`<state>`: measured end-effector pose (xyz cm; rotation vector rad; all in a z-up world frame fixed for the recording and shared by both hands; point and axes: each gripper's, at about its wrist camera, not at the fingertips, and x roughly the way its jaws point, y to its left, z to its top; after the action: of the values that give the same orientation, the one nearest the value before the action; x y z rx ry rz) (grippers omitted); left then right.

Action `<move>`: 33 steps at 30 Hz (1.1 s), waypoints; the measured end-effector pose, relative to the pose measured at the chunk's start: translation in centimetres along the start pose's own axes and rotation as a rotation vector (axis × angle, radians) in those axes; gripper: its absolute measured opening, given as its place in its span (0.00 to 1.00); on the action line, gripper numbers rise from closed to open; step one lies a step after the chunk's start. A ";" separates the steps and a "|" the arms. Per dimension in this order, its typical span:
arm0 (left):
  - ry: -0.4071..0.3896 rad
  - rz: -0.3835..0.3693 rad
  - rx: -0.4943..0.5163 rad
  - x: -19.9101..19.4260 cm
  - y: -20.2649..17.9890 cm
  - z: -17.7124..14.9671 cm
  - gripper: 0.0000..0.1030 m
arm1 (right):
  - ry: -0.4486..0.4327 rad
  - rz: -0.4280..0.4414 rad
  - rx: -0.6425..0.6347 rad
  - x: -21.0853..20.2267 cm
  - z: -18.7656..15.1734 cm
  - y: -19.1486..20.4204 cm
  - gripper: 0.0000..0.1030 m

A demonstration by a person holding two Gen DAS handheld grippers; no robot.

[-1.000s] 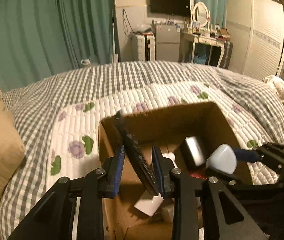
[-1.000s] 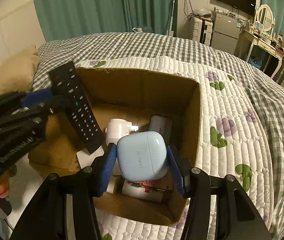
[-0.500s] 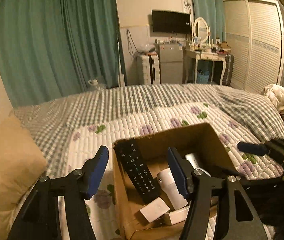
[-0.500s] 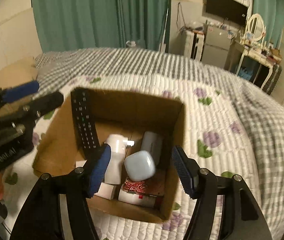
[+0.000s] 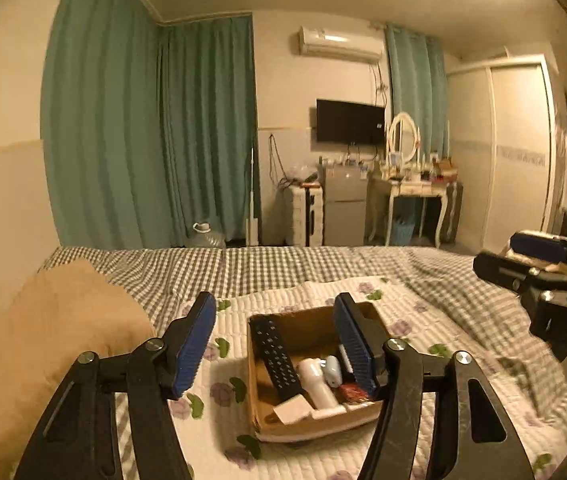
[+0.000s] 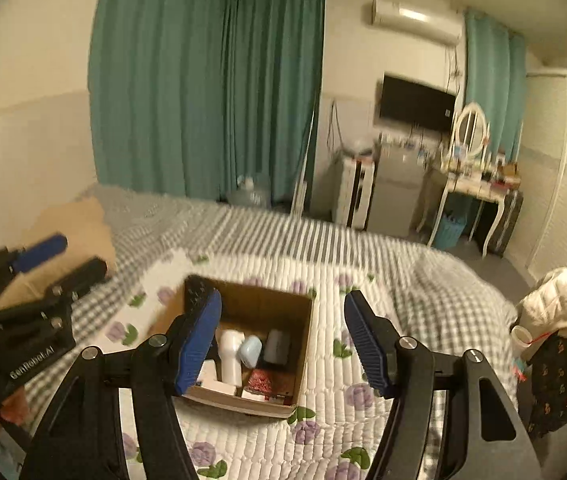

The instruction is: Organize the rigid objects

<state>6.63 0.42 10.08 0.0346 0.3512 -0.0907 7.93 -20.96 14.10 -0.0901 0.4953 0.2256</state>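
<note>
An open cardboard box sits on the quilted flowered blanket on the bed. Inside lie a black remote leaning on the left wall, a white cylindrical device, a light blue earbud case, a grey case, a red packet and white blocks. My left gripper is open and empty, raised above and back from the box. My right gripper is open and empty, also raised above the box.
A tan pillow lies at the bed's left. A checked duvet covers the far bed. Green curtains, a wall TV, a small fridge and a dressing table stand beyond. Clothes hang on the right in the right wrist view.
Both grippers opened, dropping the remote and the blue earbud case into the box, then pulled up and back away from it.
</note>
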 end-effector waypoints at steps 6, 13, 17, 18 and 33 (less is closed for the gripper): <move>-0.080 0.028 -0.076 -2.0 1.3 -3.0 1.00 | -0.138 0.009 0.055 -3.3 -3.1 -0.1 0.98; -0.048 0.048 -0.077 -0.9 1.8 -6.6 1.00 | -0.114 -0.006 0.058 0.6 -7.9 0.7 1.00; -0.040 0.069 -0.050 -0.2 1.4 -7.6 1.00 | -0.082 -0.013 0.051 2.0 -9.7 1.5 1.00; -0.049 0.084 -0.040 -0.2 1.2 -7.7 1.00 | -0.073 -0.011 0.054 2.2 -9.8 1.5 1.00; -0.029 0.079 -0.032 0.0 1.0 -8.7 1.00 | -0.044 0.001 0.095 2.4 -10.7 0.4 1.00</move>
<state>3.76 1.89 1.95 0.0157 0.3220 -0.0069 5.00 -21.61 3.57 0.0076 0.4611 0.2042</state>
